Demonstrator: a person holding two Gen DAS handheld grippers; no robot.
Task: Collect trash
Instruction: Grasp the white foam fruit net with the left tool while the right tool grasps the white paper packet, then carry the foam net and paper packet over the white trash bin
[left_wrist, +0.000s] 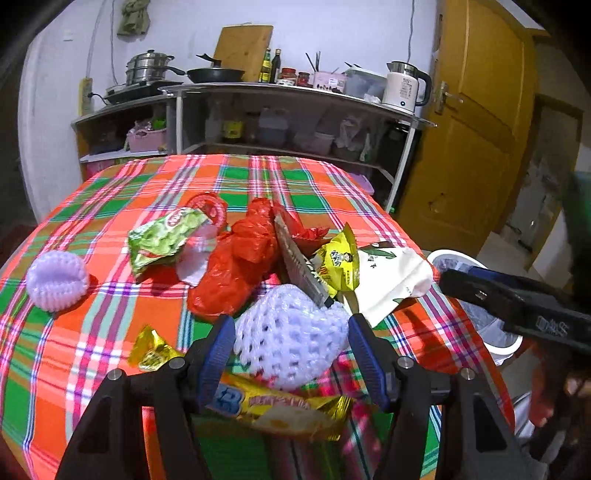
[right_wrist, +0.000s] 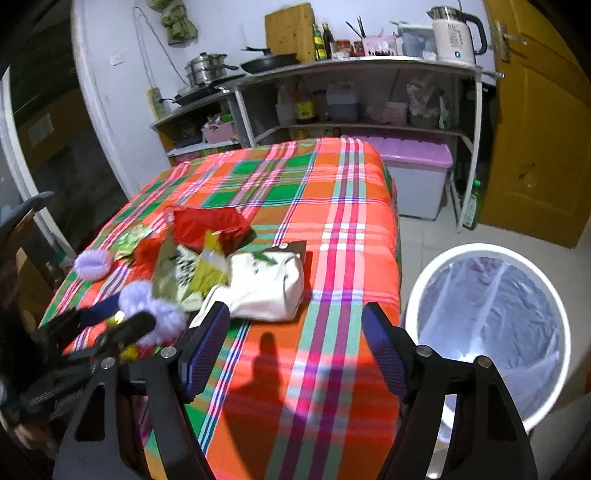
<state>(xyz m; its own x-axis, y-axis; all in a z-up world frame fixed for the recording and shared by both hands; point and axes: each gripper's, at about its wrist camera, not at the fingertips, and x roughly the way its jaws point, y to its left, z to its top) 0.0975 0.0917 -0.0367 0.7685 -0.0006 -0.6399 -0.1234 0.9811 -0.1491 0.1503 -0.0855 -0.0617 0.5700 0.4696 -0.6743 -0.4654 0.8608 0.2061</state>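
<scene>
A heap of trash, with a red plastic bag (left_wrist: 236, 258), a green snack packet (left_wrist: 166, 238) and a white pouch (left_wrist: 391, 280), lies mid-frame on the plaid worktop (left_wrist: 110, 206). The left tool (left_wrist: 291, 347) stands open around a white foam net (left_wrist: 291, 332), pads apart from it. The right tool (right_wrist: 295, 347) gapes empty over bare cloth, the white bin (right_wrist: 487, 332) at lower right.

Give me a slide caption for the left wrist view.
Left gripper straddles a white foam net amid wrappers on the plaid tablecloth.

Both wrist views look steeply down, close over the shared table (left_wrist: 110, 206).
</scene>
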